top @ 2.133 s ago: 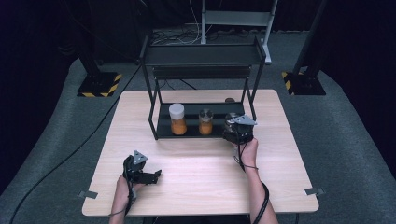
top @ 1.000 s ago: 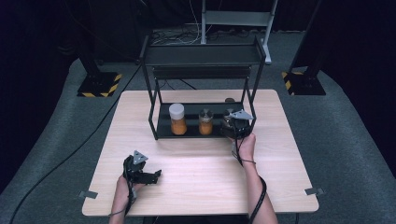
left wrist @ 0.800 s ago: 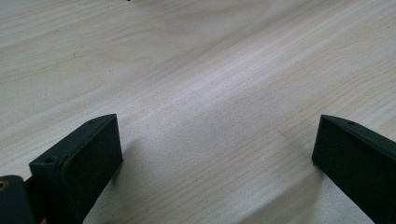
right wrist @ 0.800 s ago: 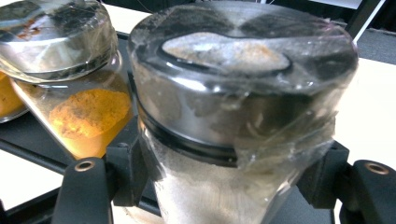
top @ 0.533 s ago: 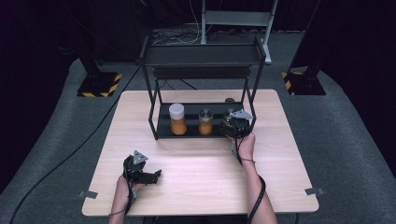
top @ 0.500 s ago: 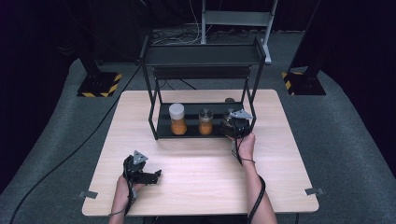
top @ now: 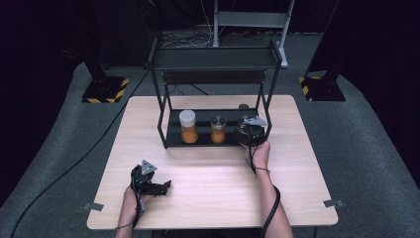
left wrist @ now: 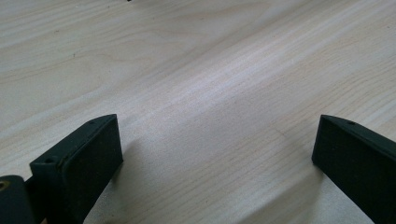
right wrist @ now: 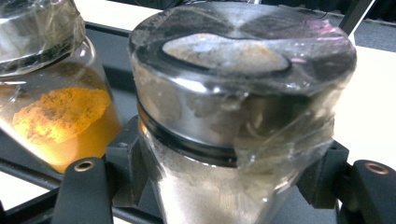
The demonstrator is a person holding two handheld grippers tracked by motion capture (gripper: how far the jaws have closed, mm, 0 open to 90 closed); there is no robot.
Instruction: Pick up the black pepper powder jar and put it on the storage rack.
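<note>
Looks like a lab or recording studio setup, not anyone's home. Black curtains hang all around behind the light wood table [top: 208,198], grey carpet [top: 366,148] underneath, stand bases with yellow-black hazard tape [top: 105,90] off beyond the left gripper [top: 157,187], loose cables [top: 190,39] on the floor past the black metal rack [top: 213,57] out front.

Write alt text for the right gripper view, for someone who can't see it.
Close-up of a jar with a metal lid under clear wrap and pale powder inside, clamped between the right gripper's two black jaws. Beside it at the left stands another jar holding orange powder, on the black shelf of a rack over a light wooden table.
</note>
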